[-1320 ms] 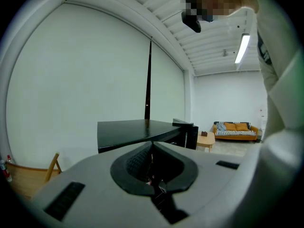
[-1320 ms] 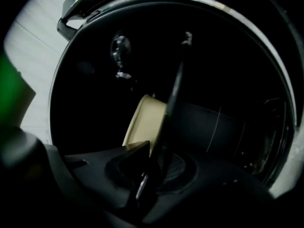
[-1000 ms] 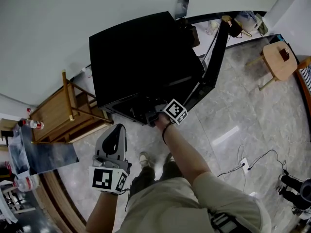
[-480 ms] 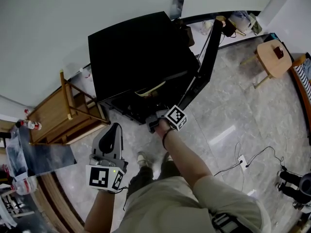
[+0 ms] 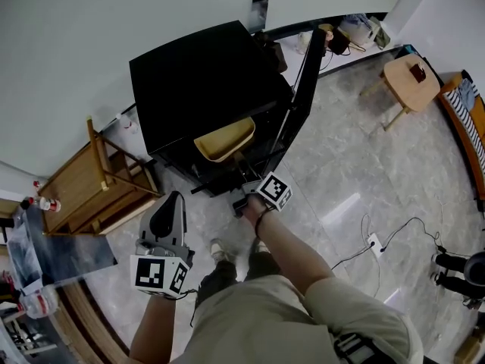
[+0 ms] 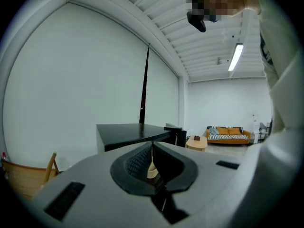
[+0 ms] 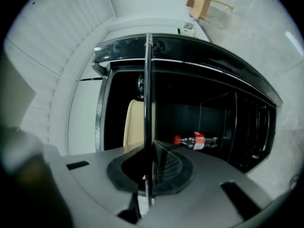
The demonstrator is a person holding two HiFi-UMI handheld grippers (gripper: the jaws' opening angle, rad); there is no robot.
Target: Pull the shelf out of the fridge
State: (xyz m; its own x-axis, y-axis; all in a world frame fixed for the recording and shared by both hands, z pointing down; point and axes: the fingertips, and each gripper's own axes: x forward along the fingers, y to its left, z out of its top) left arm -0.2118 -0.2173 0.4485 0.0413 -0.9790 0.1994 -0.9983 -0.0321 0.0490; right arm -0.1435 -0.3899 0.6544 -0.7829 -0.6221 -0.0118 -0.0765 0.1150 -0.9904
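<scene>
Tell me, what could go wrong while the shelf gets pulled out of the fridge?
1. The right gripper is shut on only the thin front edge of the shelf, so it could slip off.
2. A tan dish seems to sit on the shelf. A tilt might send it sliding to the floor.
3. The left gripper hangs shut and empty, so nothing would support the shelf's far end once it leaves the fridge.

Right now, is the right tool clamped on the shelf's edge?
Yes, the right tool has its pads closed on the thin edge of the shelf.
</scene>
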